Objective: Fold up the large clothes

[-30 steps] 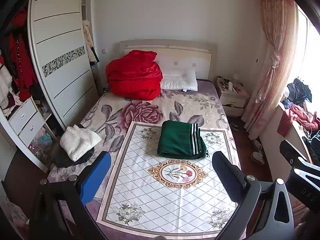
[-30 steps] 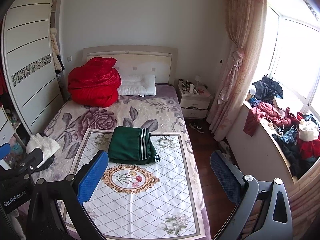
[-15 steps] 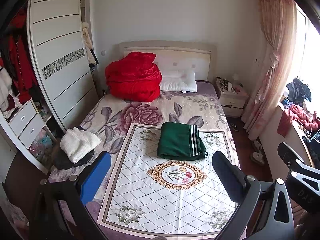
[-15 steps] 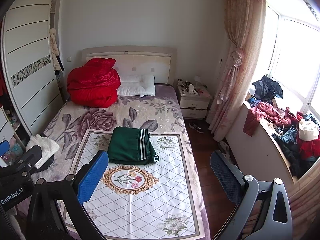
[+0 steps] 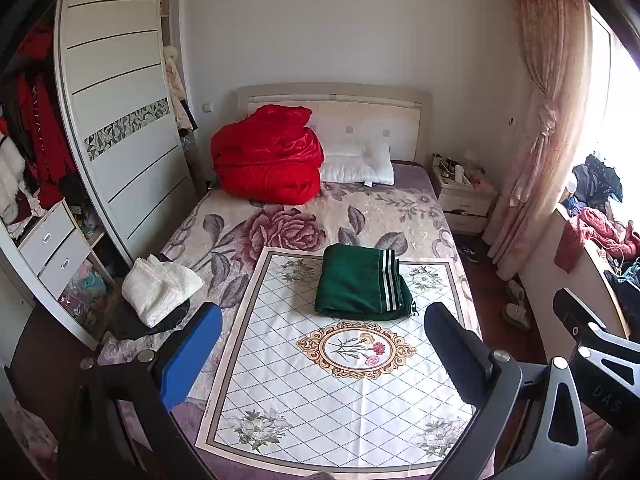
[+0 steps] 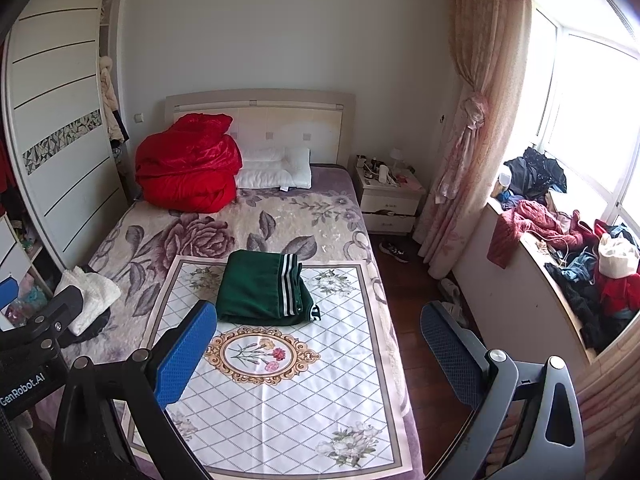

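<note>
Barely shifted since earlier frames, slight drift only. Left gripper and right gripper spread wide, holding nothing, well above bed. Folded green garment on diamond-pattern mat. Risk: careless regrasp undoing folds.

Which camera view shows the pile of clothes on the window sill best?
The right wrist view: the pile of clothes spreads along the sill in plain sight. In the left wrist view the pile of clothes sits squeezed at the frame's edge, partly washed out by window glare.
</note>
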Demonstrator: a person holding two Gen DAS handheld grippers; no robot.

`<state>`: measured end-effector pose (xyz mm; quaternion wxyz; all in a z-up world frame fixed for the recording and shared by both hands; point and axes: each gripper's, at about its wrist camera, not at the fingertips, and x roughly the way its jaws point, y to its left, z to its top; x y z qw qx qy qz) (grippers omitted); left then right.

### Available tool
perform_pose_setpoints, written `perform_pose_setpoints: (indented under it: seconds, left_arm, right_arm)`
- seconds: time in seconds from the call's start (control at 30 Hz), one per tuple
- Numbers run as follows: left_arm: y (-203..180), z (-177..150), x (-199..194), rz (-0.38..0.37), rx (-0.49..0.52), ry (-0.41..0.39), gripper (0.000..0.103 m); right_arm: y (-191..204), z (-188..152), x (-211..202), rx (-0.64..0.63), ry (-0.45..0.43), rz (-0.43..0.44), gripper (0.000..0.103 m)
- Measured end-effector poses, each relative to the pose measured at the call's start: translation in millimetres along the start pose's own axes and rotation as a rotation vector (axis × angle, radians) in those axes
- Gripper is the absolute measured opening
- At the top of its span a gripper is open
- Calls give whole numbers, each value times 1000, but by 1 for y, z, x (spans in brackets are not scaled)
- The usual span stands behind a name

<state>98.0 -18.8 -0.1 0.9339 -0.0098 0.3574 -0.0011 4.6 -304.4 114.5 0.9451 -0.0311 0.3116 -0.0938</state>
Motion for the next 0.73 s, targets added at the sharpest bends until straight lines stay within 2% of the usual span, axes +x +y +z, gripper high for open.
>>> perform_pose_setpoints:
  seconds: [0.73]
  left_arm:
    - [7,1,-6,5,8,-2,103]
  right_arm:
    - [-1,-2,-1,0,-2,0,103]
